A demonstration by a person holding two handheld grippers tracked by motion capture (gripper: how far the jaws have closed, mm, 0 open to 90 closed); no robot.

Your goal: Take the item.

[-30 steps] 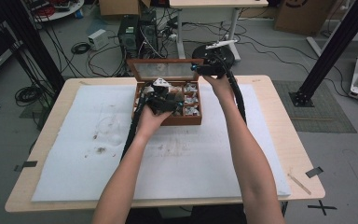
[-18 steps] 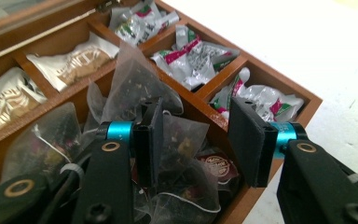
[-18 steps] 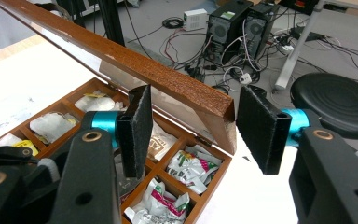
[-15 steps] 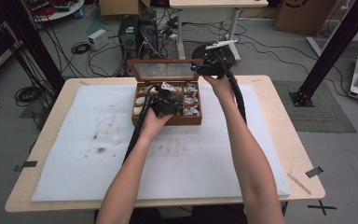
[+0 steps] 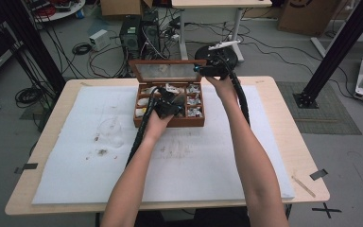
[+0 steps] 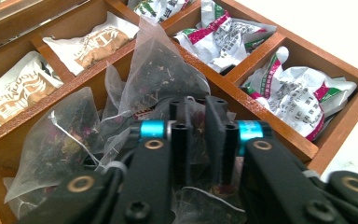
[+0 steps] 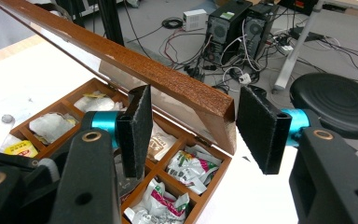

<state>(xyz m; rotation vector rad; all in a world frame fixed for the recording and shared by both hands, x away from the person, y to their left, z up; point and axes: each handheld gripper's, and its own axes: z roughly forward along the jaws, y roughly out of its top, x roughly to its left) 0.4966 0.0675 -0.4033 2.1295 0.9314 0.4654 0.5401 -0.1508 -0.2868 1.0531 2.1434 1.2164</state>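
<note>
A wooden tea box (image 5: 170,122) with several compartments stands at the far middle of the table, its glass lid (image 5: 165,72) raised. My left gripper (image 5: 170,101) reaches into the box's middle. In the left gripper view it (image 6: 196,105) is shut on a clear mesh pyramid tea bag (image 6: 161,70) above a compartment of similar bags. My right gripper (image 5: 199,69) is at the lid's right end. In the right gripper view it (image 7: 198,130) stands open, its pads on either side of the lid's corner (image 7: 214,105).
Paper and foil sachets (image 6: 289,93) fill the other compartments. A white mat (image 5: 194,161) covers the table, with small stains (image 5: 101,151) at its left. Behind the table are a black stool (image 7: 340,102), computer towers (image 5: 137,30) and floor cables.
My left gripper has drawn back a little toward the box's near side, staying in the box. The right gripper and the lid have held still.
</note>
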